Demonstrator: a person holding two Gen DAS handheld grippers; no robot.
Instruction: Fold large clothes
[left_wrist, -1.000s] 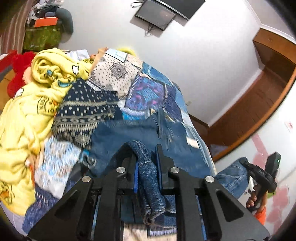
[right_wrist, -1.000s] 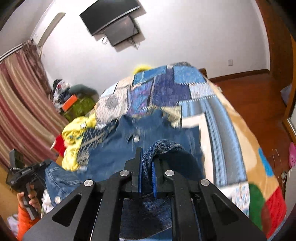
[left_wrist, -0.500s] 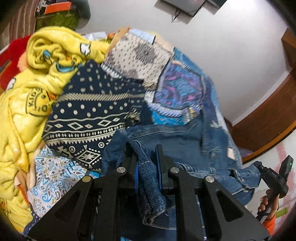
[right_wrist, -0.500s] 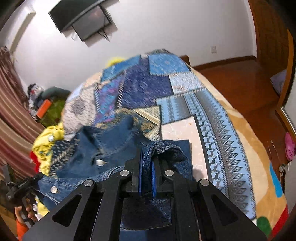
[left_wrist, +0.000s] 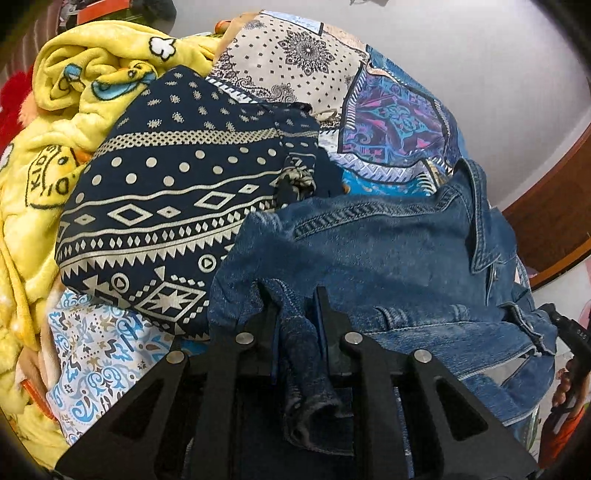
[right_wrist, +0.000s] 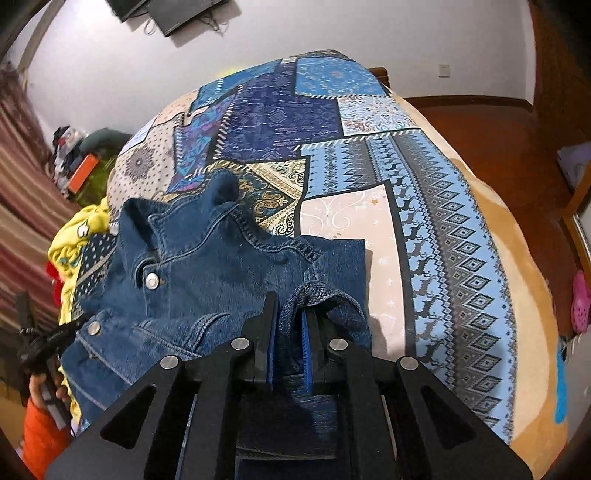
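Since a second ago I've lowered the blue denim jacket (right_wrist: 207, 269) onto the patchwork bed quilt (right_wrist: 436, 206), beside the navy patterned cloth (left_wrist: 177, 206). My left hand-held gripper (left_wrist: 295, 314) and right hand-held gripper (right_wrist: 290, 314) each pinch a bunched fold; uneven pulling could skew the lay.

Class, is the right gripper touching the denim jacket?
Touching. The right wrist view shows the right gripper shut on a bunched fold of the denim jacket, with fabric pressed between its fingers.
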